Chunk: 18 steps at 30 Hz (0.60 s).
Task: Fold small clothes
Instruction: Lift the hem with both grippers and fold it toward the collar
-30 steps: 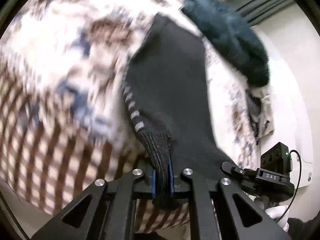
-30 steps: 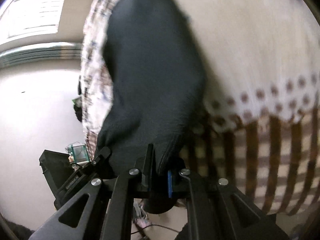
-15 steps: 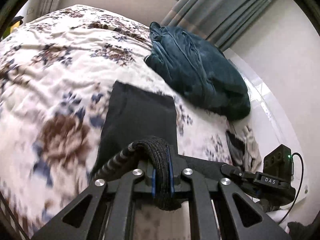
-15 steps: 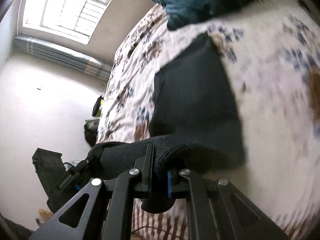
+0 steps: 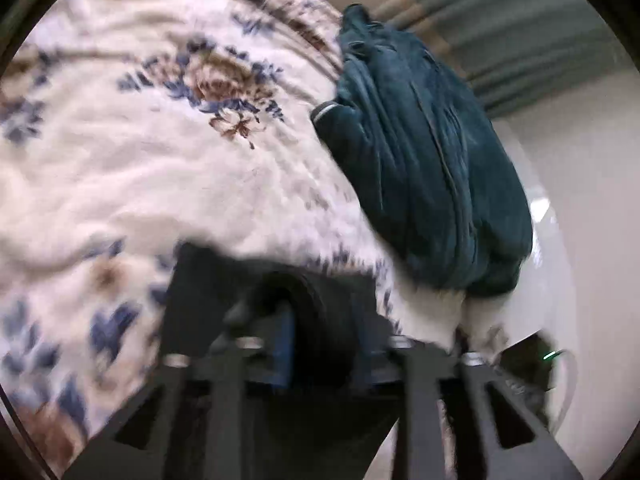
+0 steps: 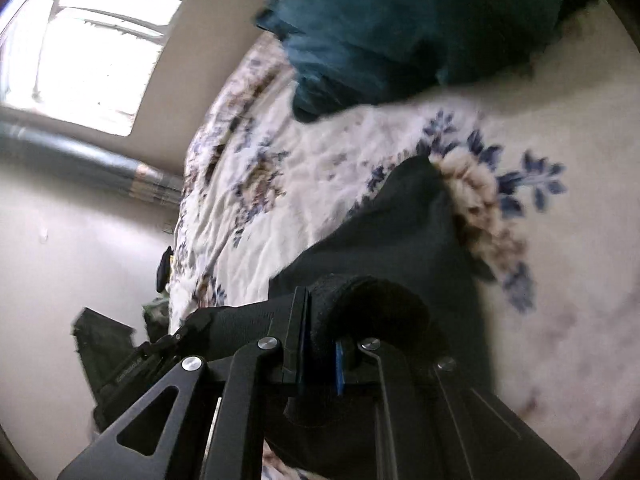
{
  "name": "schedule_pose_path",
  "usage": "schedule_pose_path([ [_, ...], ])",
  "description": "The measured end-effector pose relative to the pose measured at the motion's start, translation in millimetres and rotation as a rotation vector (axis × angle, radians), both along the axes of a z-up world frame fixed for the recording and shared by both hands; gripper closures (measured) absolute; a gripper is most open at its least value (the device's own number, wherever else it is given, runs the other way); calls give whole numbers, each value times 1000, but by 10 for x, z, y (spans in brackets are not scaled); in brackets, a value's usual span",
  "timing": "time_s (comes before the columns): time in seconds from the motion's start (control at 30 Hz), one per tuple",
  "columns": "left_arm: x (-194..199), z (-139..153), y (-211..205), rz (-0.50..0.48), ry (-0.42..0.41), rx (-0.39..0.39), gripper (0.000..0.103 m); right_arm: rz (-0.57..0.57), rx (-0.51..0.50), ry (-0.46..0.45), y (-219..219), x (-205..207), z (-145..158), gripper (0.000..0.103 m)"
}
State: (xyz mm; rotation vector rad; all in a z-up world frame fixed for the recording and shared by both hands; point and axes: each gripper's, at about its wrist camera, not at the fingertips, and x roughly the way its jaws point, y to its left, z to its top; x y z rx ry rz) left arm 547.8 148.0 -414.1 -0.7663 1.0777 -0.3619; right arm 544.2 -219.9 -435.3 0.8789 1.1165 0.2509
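A small black garment [image 5: 192,280] lies on the floral bedspread [image 5: 160,168], its near edge lifted and curled over. My left gripper [image 5: 320,332] is shut on its ribbed hem [image 5: 324,320], though the view is blurred. My right gripper [image 6: 320,344] is shut on the other end of the same hem [image 6: 360,304]. The black garment [image 6: 400,240] spreads flat on the bedspread [image 6: 320,168] beyond the fingers. The part of the cloth under the grippers is hidden.
A dark teal bundle of clothing [image 5: 432,160] lies on the bed just beyond the garment, and also shows in the right wrist view [image 6: 400,20]. Curtains [image 5: 500,20] and a window [image 6: 92,40] are behind. The bed's edge drops off to the floor [image 6: 60,260].
Both grippers have carried the black garment's hem up and forward over the rest of it, toward the teal bundle. The flat part of the garment now looks shorter.
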Motion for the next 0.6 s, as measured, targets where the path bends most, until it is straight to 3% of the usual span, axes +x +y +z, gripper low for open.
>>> schedule_pose_path([
  [0.07,274,-147,101,33,26,-44,54,-70,84,30,-132,275,-183,86],
  [0.13,387,-200,225,70,50,-76,53,-128,155,2,-271,426,-210,52],
  [0.2,362,-161,291,68,40,-43,51,-119,101,-24,-351,486,-99,43],
  [0.3,231,-140,180,-32,26,142,44,-4,-80,-9,-306,444,-15,43],
  [0.33,202,-192,64,-96,44,231,44,37,-126,13,-267,411,-51,43],
  [0.4,247,-362,-89,-173,83,330,44,92,-179,60,-197,394,-188,43],
  [0.43,261,-459,-195,-216,101,379,46,112,-195,76,-160,394,-256,43],
  [0.47,269,-507,-245,-228,100,409,56,128,-211,96,-115,416,-360,43],
  [0.5,270,-528,-282,-232,76,428,78,133,-214,103,-90,416,-423,44],
  [0.53,269,-524,-323,-242,52,440,97,134,-217,109,-61,437,-499,56],
  [0.6,271,-463,-350,-241,18,467,97,119,-252,92,-14,459,-572,96],
])
